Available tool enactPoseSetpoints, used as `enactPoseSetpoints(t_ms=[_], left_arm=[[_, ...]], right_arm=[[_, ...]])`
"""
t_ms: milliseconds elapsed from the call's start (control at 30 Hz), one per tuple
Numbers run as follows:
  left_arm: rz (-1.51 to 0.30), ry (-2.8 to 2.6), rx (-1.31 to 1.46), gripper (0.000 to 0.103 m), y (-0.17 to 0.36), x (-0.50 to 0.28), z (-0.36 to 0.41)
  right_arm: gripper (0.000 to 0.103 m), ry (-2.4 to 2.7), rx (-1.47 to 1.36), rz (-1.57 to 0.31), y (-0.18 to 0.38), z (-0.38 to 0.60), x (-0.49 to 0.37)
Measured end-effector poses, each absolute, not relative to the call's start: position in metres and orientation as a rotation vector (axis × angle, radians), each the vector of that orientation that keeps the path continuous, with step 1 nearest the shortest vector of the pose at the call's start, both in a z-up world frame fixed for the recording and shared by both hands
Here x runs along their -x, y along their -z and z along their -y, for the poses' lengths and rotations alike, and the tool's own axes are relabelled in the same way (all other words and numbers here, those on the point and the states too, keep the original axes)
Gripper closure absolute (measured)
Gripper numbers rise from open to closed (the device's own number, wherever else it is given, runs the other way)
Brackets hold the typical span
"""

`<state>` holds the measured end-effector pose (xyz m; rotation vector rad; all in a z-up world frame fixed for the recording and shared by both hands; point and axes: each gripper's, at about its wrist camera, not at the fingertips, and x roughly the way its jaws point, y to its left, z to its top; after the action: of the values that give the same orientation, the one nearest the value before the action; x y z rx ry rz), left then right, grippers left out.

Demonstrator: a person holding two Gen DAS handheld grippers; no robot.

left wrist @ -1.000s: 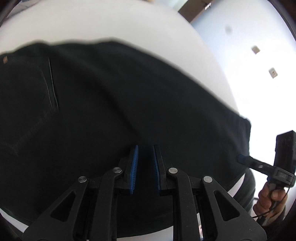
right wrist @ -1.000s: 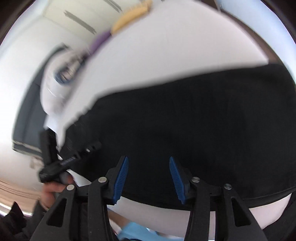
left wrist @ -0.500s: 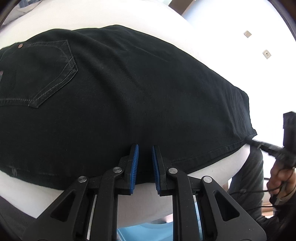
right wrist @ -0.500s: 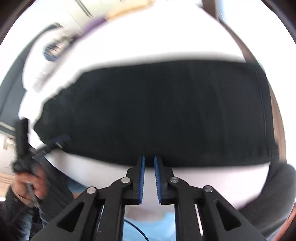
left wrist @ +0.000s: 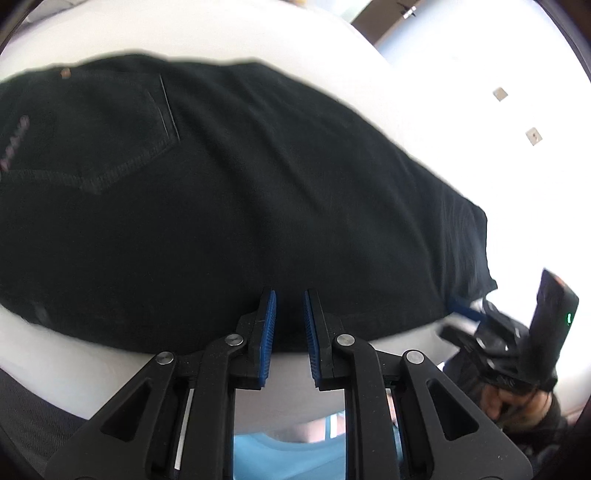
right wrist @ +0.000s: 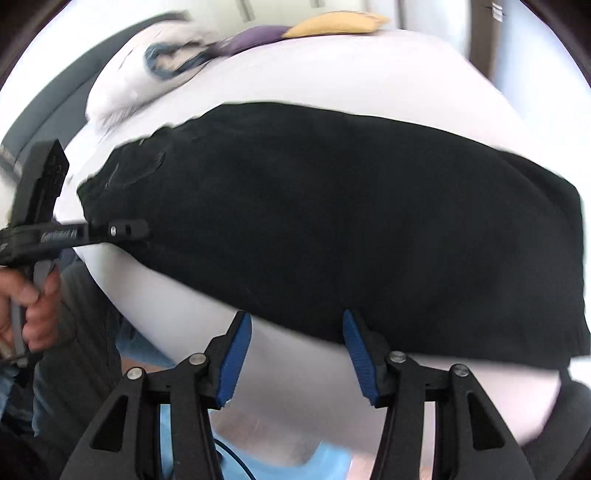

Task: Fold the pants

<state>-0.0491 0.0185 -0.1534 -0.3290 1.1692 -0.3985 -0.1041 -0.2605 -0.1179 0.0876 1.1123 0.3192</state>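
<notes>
Black pants (left wrist: 229, 206) lie flat on a white bed, folded lengthwise, back pocket up at the left. They also show in the right wrist view (right wrist: 351, 221). My left gripper (left wrist: 289, 299) hovers over the pants' near edge, its blue pads almost together with a narrow gap and nothing between them. My right gripper (right wrist: 297, 328) is open wide at the near edge, empty. In the left wrist view the right gripper (left wrist: 465, 314) sits at the pants' right end. In the right wrist view the left gripper (right wrist: 125, 230) sits at the pants' left end.
The white bed (right wrist: 332, 74) carries a white pillow (right wrist: 122, 85) and purple and yellow cushions (right wrist: 332, 22) at the far end. The person's blue shirt (left wrist: 280, 454) is just below the bed's near edge.
My right gripper has opened wide from nearly shut and moved in to the pants' near edge. My left gripper has moved closer over the pants, its pads a little further apart.
</notes>
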Motion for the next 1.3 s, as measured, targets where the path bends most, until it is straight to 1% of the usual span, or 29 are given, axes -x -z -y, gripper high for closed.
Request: enactPoseSetpoints(t_ms=[67,133,200,300,367,433,467,500,567,633,667,700,733,800,833,1000,1033,1067,1100,1133,1167,1200,1233,1267,1300], left_arm=[[-1.123,0.374,0.318,0.088,0.139,0.031,-0.031],[-1.087,0.332,0.333,0.088,0.131,0.011,-0.046],[-1.063,0.292,0.375,0.088,0.125,-0.006,-0.066],[-1.009,0.244,0.455,0.088,0.121,-0.025,-0.105],[-0.977,0.206,0.475,0.088,0.12,-0.034,-0.132],[-0.969,0.168,0.506,0.088,0.124,-0.041,-0.155],[-0.982,0.13,0.526,0.088,0.132,-0.047,-0.171],[-0.995,0.096,0.542,0.088,0.139,-0.051,-0.183],[-1.01,0.061,0.579,0.088,0.154,-0.052,-0.202],[-1.011,0.072,0.616,0.088,0.167,-0.047,-0.219],[-1.0,0.084,0.61,0.088,0.169,-0.044,-0.223],[-0.995,0.086,0.589,0.088,0.17,-0.04,-0.225],[-0.987,0.088,0.576,0.088,0.172,-0.036,-0.228],[-0.97,0.095,0.582,0.088,0.174,-0.03,-0.234],[-0.958,0.103,0.601,0.088,0.176,-0.027,-0.239],[-0.934,0.111,0.649,0.088,0.182,-0.022,-0.25],[-0.931,0.108,0.649,0.088,0.182,-0.022,-0.251],[-0.928,0.103,0.649,0.088,0.183,-0.021,-0.249],[-0.924,0.097,0.651,0.088,0.183,-0.019,-0.248],[-0.921,0.091,0.655,0.088,0.184,-0.012,-0.251],[-0.919,0.084,0.658,0.088,0.184,-0.011,-0.251],[-0.919,0.079,0.659,0.088,0.183,-0.009,-0.246],[-0.92,0.073,0.658,0.088,0.182,-0.008,-0.247],[-0.924,0.071,0.654,0.088,0.182,-0.008,-0.246],[-0.929,0.068,0.65,0.088,0.182,-0.006,-0.244]], right_arm=[[0.049,-0.336,-0.227,-1.101,0.104,0.275,0.106],[0.049,-0.383,-0.271,-1.004,0.078,0.279,0.096],[0.049,-0.464,-0.265,-0.926,0.051,0.265,0.074],[0.049,-0.608,-0.238,-0.879,0.026,0.23,0.034],[0.049,-0.678,-0.186,-0.872,0.018,0.187,-0.001],[0.049,-0.775,-0.188,-0.929,0.02,0.144,-0.042],[0.049,-0.811,-0.203,-0.946,0.021,0.141,-0.055],[0.049,-0.809,-0.222,-0.974,0.032,0.116,-0.08],[0.049,-0.827,-0.269,-1.04,0.055,0.102,-0.103],[0.049,-0.784,-0.295,-1.14,0.095,0.086,-0.131],[0.051,-0.732,-0.297,-1.198,0.119,0.081,-0.146],[0.075,-0.703,-0.306,-1.222,0.132,0.081,-0.152],[0.103,-0.658,-0.343,-1.232,0.146,0.091,-0.163],[0.103,-0.616,-0.523,-1.224,0.162,0.125,-0.178],[0.103,-0.582,-0.569,-1.217,0.166,0.141,-0.177],[0.103,-0.387,-0.492,-1.129,0.152,0.191,-0.167],[0.093,-0.36,-0.491,-1.111,0.142,0.197,-0.156],[0.091,-0.381,-0.504,-1.083,0.134,0.198,-0.142],[0.084,-0.432,-0.525,-1.067,0.129,0.194,-0.132],[0.065,-0.498,-0.525,-1.081,0.126,0.188,-0.113],[0.058,-0.519,-0.506,-1.103,0.124,0.189,-0.098],[0.056,-0.53,-0.473,-1.115,0.129,0.189,-0.075],[0.06,-0.527,-0.462,-1.118,0.135,0.197,-0.056],[0.069,-0.519,-0.488,-1.118,0.146,0.212,-0.041],[0.092,-0.51,-0.532,-1.114,0.151,0.228,-0.028]])
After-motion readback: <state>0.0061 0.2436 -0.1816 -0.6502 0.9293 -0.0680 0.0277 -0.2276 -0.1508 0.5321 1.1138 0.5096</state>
